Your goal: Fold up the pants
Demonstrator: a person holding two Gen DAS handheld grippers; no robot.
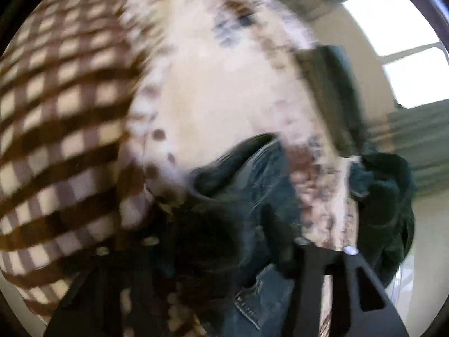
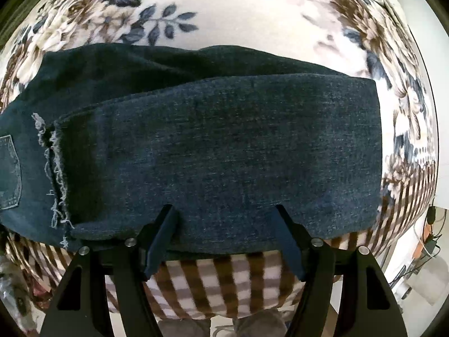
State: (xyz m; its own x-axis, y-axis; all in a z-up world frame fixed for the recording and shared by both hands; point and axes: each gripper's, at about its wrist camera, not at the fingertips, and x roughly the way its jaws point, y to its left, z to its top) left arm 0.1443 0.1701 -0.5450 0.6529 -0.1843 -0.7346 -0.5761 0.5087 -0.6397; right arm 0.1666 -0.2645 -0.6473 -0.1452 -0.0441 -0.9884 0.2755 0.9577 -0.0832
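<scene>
Dark blue jeans (image 2: 224, 146) lie folded on a floral and checked blanket (image 2: 238, 14) in the right wrist view, frayed hems at the left and a back pocket at the far left. My right gripper (image 2: 224, 210) is open, its fingers (image 2: 165, 233) resting at the near edge of the denim. The left wrist view is motion-blurred. There my left gripper (image 1: 247, 224) looks shut on a bunch of the jeans (image 1: 252, 174), lifted above the blanket (image 1: 224, 90).
The brown checked border of the blanket (image 2: 224, 286) lies below the jeans and at the left of the left view (image 1: 61, 106). A dark green garment (image 1: 387, 196) hangs at the right. A bright window (image 1: 398, 42) is beyond. Cables and floor (image 2: 429, 241) lie at the right.
</scene>
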